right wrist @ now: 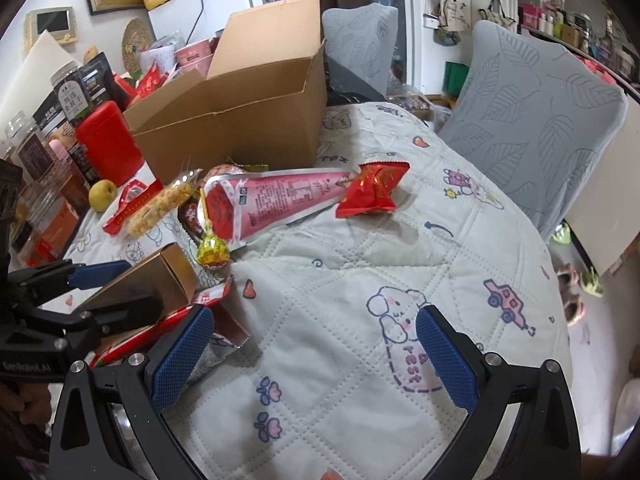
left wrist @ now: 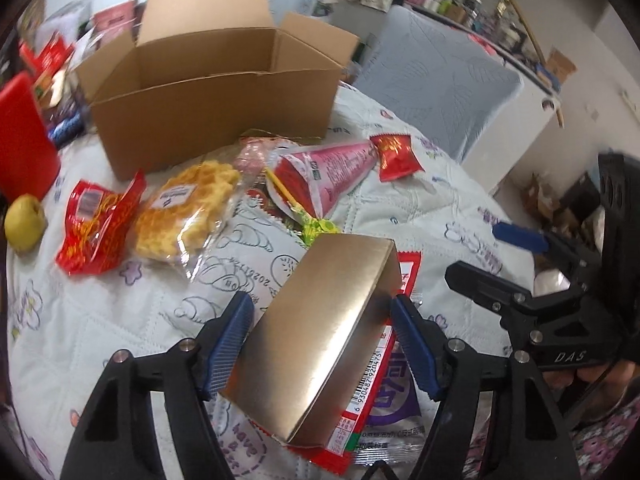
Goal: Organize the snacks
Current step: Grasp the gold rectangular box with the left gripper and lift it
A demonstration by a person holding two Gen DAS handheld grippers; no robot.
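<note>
Gold box (left wrist: pixel 320 328) between left gripper (left wrist: pixel 322 338) fingers; right gripper (right wrist: pixel 314 350) fingers wide apart.

quilted table cover (right wrist: pixel 360 280) | grey leaf-patterned chair (right wrist: pixel 540 128) | white fridge (right wrist: pixel 208 4)

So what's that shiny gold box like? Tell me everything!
The gold box is a long carton of shiny, plain metallic card, closed, with no print showing. It sits tilted between the left tongs, whose blue pads are at its two sides. Its low end is over red snack packets on the quilt. The right view shows its far end raised.
</note>
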